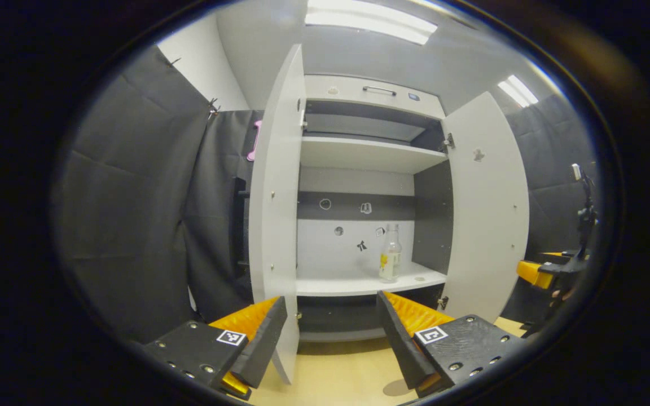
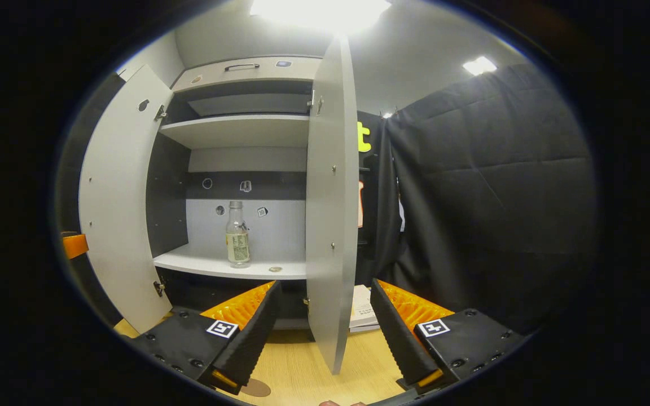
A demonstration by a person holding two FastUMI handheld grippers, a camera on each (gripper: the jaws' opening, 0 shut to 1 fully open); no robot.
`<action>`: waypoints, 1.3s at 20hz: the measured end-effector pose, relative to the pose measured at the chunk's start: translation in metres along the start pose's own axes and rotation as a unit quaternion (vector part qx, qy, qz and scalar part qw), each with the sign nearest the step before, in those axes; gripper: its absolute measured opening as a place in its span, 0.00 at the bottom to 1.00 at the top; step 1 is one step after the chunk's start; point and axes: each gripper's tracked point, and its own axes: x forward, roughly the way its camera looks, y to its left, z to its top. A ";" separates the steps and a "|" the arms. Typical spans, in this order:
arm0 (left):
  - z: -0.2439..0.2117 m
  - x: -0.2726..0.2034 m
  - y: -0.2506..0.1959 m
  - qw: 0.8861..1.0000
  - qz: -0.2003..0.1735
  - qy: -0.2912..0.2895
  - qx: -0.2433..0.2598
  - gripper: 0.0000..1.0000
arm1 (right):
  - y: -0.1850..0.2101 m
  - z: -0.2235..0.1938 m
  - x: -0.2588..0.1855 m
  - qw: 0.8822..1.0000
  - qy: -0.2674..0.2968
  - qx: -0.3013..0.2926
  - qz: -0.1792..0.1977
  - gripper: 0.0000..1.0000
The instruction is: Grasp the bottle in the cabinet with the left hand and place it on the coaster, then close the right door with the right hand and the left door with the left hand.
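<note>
The left gripper (image 1: 330, 332) has its fingers spread wide, holding and touching nothing; the right gripper (image 2: 322, 327) is likewise spread and empty. One clear plastic bottle with a pale label (image 1: 390, 254) stands upright on the lower white shelf (image 1: 359, 285) of the grey cabinet (image 1: 359, 90). Two doors, left door (image 1: 277, 214) and right door (image 1: 486, 208), hang open. One brown round coaster (image 1: 397, 388) lies on the wooden tabletop (image 1: 330, 372).
</note>
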 end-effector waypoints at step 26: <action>-0.017 0.015 -0.029 0.999 -0.021 0.028 -0.034 0.93 | 0.007 0.005 0.006 1.000 -0.006 0.003 0.023 0.99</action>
